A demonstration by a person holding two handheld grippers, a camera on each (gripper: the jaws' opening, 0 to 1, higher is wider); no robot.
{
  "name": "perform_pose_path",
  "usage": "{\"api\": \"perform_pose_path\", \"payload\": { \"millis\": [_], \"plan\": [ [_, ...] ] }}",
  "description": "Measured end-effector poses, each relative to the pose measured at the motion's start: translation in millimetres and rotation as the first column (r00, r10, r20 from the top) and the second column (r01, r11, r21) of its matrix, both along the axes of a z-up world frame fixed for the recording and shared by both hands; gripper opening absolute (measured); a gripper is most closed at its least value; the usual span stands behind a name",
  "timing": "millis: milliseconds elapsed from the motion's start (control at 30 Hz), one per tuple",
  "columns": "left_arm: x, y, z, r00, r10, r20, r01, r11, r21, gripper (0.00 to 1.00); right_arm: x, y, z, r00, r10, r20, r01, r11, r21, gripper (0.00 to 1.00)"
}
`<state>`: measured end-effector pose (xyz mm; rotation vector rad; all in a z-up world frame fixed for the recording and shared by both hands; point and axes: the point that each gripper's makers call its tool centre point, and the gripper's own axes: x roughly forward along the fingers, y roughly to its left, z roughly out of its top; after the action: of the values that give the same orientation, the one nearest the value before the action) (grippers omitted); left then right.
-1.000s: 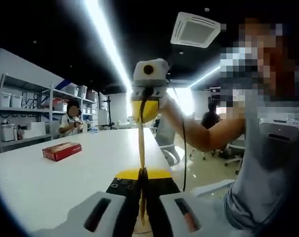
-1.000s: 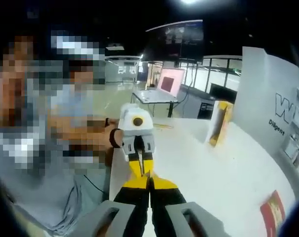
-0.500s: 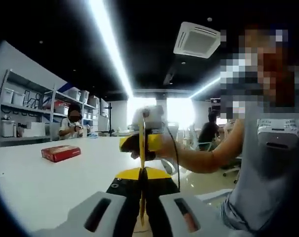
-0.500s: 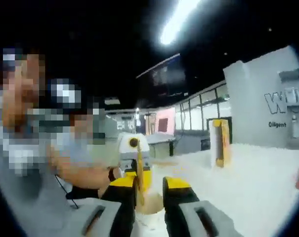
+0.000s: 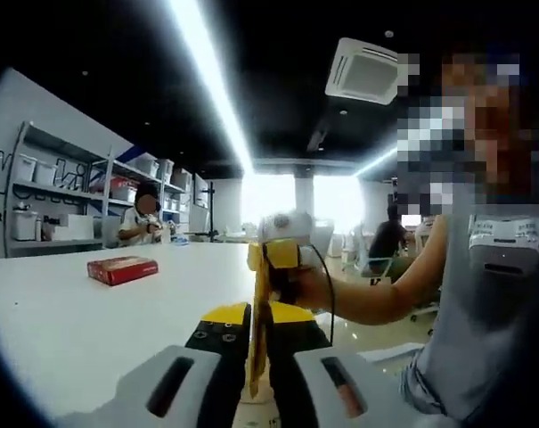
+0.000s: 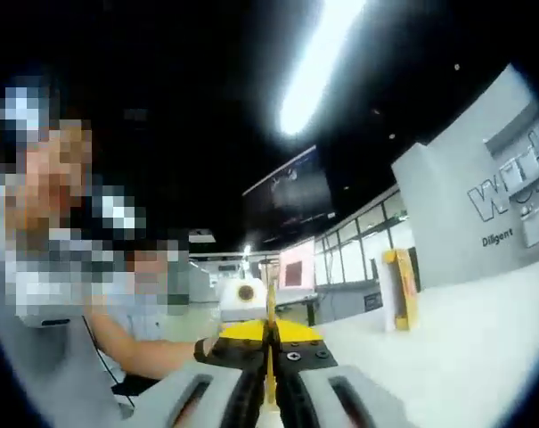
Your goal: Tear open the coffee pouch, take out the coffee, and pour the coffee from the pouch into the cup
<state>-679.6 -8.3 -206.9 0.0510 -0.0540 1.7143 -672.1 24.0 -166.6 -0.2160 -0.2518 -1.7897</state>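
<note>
The yellow coffee pouch [image 5: 257, 299] stands edge-on as a thin strip, held up in the air over the white table [image 5: 73, 321]. My left gripper [image 5: 258, 319] is shut on its near edge. My right gripper [image 5: 281, 257], held by a hand, faces it from the far side and clamps the pouch's other edge. In the right gripper view the pouch [image 6: 270, 308] rises between the shut jaws of my right gripper [image 6: 270, 333], with my left gripper [image 6: 251, 328] just behind it. A pale rounded thing [image 5: 256, 408] shows under the left jaws; what it is cannot be told.
A red box [image 5: 122, 269] lies flat on the table to the left. An upright yellow box [image 6: 400, 287] stands on the table [image 6: 447, 330] to the right. The person holding the grippers is close by. Shelves and a seated person [image 5: 144, 223] are far behind.
My right gripper came down from above the pouch to level with it, and its jaws, apart half a second ago, have shut on the pouch. The left gripper kept its hold.
</note>
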Motion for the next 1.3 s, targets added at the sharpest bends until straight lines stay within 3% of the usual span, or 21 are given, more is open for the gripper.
{"api": "perform_pose_path", "payload": {
  "millis": [33, 167, 400, 567, 733, 933, 1100, 1233, 1300],
  "plan": [
    [-3.0, -3.1, -1.3, 0.999, 0.033, 0.007, -0.033, 0.999, 0.0, 0.1, 0.5, 0.1, 0.4, 1.0, -0.003, -0.002, 0.003, 1.0, 0.0, 0.03],
    [3.1, -9.9, -3.9, 0.999, 0.044, 0.002, -0.044, 0.999, 0.022, 0.1, 0.7, 2.7, 2.7, 1.0, -0.008, -0.011, 0.008, 1.0, -0.012, 0.03],
    [8.5, -6.1, -11.5, 1.0, 0.013, -0.002, -0.013, 1.0, -0.004, 0.12, -2.3, 0.9, 6.4, 1.0, 0.016, 0.003, -0.016, 0.999, -0.035, 0.03],
    [6.8, -6.0, -9.4, 1.0, 0.003, -0.01, -0.003, 1.0, -0.011, 0.05, -1.8, -1.1, 7.5, 1.0, 0.015, 0.002, -0.015, 1.0, -0.026, 0.03],
    [12.5, -4.9, -3.7, 0.999, -0.026, -0.027, 0.027, 0.999, 0.019, 0.04, -1.5, -1.5, 5.2, 1.0, 0.018, 0.003, -0.018, 1.0, -0.006, 0.17],
    [13.4, -3.1, 0.0, 0.997, -0.077, -0.019, 0.077, 0.997, 0.028, 0.04, 4.7, -13.0, -12.0, 1.0, 0.019, 0.023, -0.019, 1.0, -0.001, 0.11],
    [11.1, -3.2, -1.1, 0.997, -0.072, -0.012, 0.072, 0.997, 0.015, 0.04, 3.6, -14.1, -19.0, 1.0, -0.015, 0.009, 0.015, 0.999, -0.034, 0.04],
    [7.4, -5.4, -4.1, 0.997, -0.062, 0.042, 0.061, 0.998, 0.024, 0.09, 4.3, -14.8, -20.5, 0.999, -0.039, -0.021, 0.039, 0.999, -0.036, 0.02],
    [6.8, -7.9, -3.7, 0.997, -0.054, 0.051, 0.051, 0.998, 0.044, 0.14, 6.7, -13.0, -19.1, 0.995, -0.057, -0.086, 0.054, 0.998, -0.035, 0.02]
  ]
}}
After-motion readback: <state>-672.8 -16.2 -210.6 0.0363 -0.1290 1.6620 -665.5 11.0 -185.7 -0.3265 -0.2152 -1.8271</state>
